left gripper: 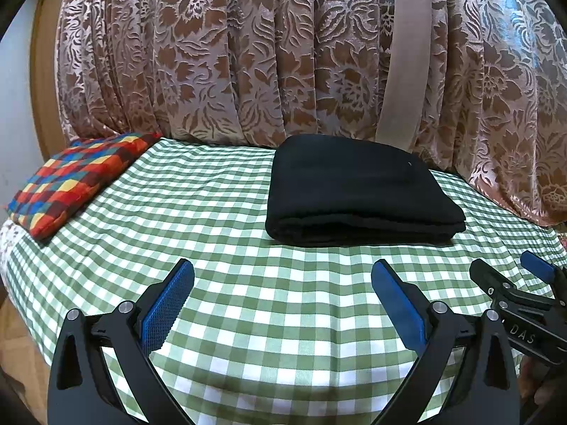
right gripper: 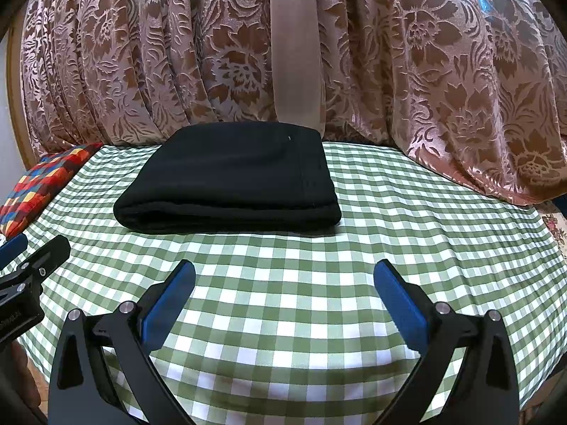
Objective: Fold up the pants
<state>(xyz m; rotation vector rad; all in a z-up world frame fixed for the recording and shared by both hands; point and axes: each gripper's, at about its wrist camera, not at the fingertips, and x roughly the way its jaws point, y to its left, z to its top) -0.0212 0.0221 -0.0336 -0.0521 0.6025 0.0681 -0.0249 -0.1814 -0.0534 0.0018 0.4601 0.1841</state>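
Note:
Black pants (left gripper: 358, 191) lie folded into a thick flat rectangle at the far side of a green-and-white checked tablecloth (left gripper: 248, 283); they also show in the right wrist view (right gripper: 230, 184). My left gripper (left gripper: 283, 272) is open and empty, hovering over the cloth in front of the pants, apart from them. My right gripper (right gripper: 283, 272) is open and empty too, in front of the pants. The right gripper also shows at the right edge of the left wrist view (left gripper: 510, 269). The left gripper's tips show at the left edge of the right wrist view (right gripper: 35, 248).
A multicoloured checked cushion (left gripper: 71, 184) lies at the table's far left corner, also seen in the right wrist view (right gripper: 32, 187). A brown floral curtain (left gripper: 283, 53) hangs right behind the table. Wooden floor (left gripper: 14, 347) shows lower left.

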